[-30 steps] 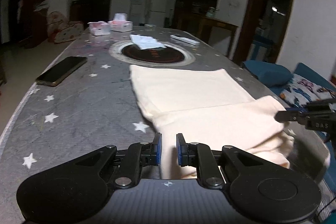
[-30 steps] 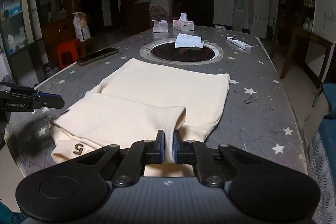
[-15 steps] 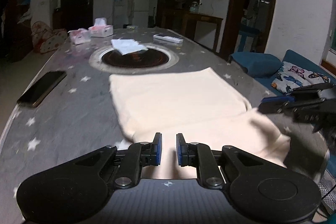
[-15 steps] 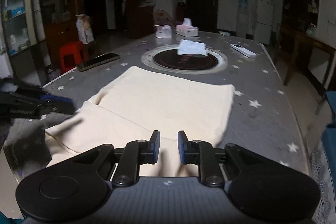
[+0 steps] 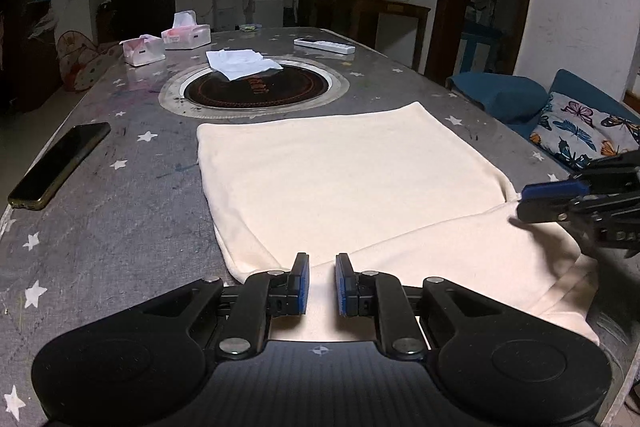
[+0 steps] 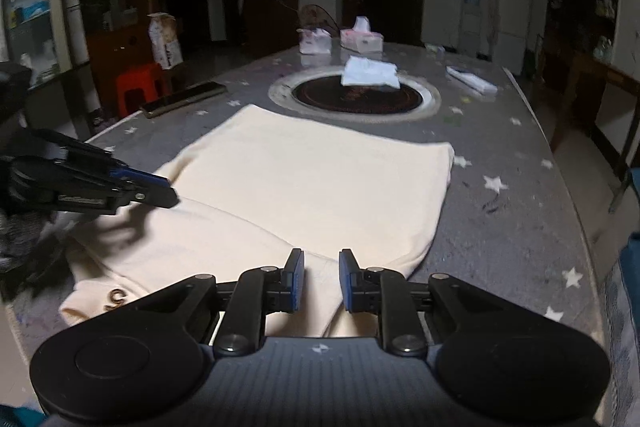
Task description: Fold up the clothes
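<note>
While the cream shirt (image 5: 344, 183) lay flat mid-frame on the starry tabletop (image 5: 120, 211), long side running away, both claws (image 5: 321, 285) (image 6: 321, 281) hovered narrowly open, empty, over its near fold.

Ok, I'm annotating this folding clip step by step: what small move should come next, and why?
Probably lower both tools and close them on the near folded edge of the cream garment. The left tool and right tool hover over that edge with a gap between the pads and nothing gripped, and the garment lies flat on the table, half folded.
</note>
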Motion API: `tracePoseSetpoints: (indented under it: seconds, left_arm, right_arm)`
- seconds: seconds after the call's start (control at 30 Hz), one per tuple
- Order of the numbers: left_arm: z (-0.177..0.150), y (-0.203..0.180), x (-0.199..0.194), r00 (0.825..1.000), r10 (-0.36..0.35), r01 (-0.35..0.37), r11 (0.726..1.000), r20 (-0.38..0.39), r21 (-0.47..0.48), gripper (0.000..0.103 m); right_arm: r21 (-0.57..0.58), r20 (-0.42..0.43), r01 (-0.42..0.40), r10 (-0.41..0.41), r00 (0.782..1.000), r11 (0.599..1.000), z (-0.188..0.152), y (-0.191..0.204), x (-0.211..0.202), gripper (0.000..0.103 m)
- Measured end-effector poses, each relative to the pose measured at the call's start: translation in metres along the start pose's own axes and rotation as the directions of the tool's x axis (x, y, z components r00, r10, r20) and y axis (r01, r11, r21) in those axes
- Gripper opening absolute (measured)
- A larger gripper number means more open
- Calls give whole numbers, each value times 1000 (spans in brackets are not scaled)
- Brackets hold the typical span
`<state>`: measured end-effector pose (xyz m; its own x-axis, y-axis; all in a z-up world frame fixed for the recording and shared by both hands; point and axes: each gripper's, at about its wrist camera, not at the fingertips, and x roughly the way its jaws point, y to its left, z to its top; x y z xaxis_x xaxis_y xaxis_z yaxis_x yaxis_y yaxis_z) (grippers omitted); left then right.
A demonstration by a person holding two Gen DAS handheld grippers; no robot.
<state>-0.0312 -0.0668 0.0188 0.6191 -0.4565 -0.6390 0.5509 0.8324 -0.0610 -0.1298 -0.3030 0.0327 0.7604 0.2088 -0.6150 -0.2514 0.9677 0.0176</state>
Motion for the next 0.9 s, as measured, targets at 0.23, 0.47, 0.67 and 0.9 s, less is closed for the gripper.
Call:
tracePoseSetpoints:
  seconds: [0.23,0.47,0.67,0.9]
  left_arm:
    - [-2,-5,-10,1000,-5,4,999,7,34,17]
    - [-25,-15,-59,998,-55,50,984,21,173,23]
    - [-54,-38,-85,996,-92,86,926,1,367,24]
    - [-67,-58,-78,995,-96,76,875,18,478,26]
  right_arm:
    - [-13,-45,-6,6,999,1000,-13,1,3,22]
    - [-111,-38,-49,45,998,993,-12,12,-27,27]
    - [-222,-89,-91,73,993,971,-24,29,-44,37]
    - [-327,-134,-119,79,988,937,-38,44,-55,43]
